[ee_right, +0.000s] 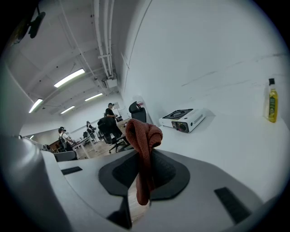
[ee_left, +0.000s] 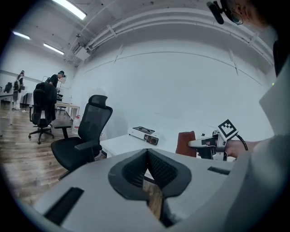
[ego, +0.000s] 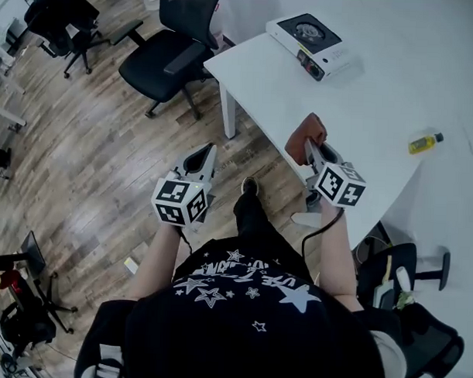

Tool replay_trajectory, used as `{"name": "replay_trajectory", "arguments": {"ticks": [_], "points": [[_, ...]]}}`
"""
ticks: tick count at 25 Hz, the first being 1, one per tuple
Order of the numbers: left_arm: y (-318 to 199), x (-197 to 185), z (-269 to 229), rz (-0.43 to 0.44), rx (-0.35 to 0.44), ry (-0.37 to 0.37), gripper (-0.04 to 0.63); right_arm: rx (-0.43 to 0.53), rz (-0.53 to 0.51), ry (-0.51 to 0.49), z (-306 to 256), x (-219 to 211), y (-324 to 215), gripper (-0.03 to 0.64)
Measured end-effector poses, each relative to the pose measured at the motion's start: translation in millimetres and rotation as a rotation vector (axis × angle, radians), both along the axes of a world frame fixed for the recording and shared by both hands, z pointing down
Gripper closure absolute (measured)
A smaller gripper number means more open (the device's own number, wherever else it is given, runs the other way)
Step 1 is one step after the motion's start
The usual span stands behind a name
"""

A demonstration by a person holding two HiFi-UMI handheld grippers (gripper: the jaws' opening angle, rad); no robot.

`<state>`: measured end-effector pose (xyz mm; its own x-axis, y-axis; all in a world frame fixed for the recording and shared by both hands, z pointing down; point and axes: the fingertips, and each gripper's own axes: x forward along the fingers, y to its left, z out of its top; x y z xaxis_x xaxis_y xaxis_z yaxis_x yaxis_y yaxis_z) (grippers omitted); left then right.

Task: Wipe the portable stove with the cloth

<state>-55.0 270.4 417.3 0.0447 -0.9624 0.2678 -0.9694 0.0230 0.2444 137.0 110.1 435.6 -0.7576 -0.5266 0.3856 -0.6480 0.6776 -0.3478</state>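
While right gripper (ego: 310,152) pinches cloth (ee_right: 142,136), left gripper (ee_left: 147,165) pressed together; portable stove (ego: 310,36) label too small.

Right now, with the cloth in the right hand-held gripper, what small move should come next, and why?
Probably carry the right hand-held gripper forward over the table toward the stove. Its jaws are shut on the cloth, but the cloth hangs near the table's near edge, while the stove sits apart at the far corner, untouched.

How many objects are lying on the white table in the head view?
2: the portable stove at the far corner, and a yellow bottle toward the right. More may sit outside the frame.
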Motion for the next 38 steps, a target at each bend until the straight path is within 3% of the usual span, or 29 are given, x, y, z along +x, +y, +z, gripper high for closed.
{"name": "replay_trajectory", "arguments": {"ticks": [14,21,28,38], "points": [[-203.4,-69.9,-28.6,0.01,0.001,-0.049,0.589,-0.016,0.04,-0.048,-12.4,-50.7,-204.7,0.554],[-301.0,-81.8,-39.9,0.027,0.015,-0.063,0.589,-0.04,0.055,-0.073,-14.2,-56.5,-289.9,0.554],[-358.9,-77.8,-39.6,0.054,0.01,-0.057,0.589,-0.115,0.057,-0.123,-11.1,-58.8,-335.9,0.554],[-410.5,-75.0,-35.9,0.14,0.009,-0.051,0.589,-0.131,0.056,-0.176,-33.8,-85.3,-372.3,0.554]]}}
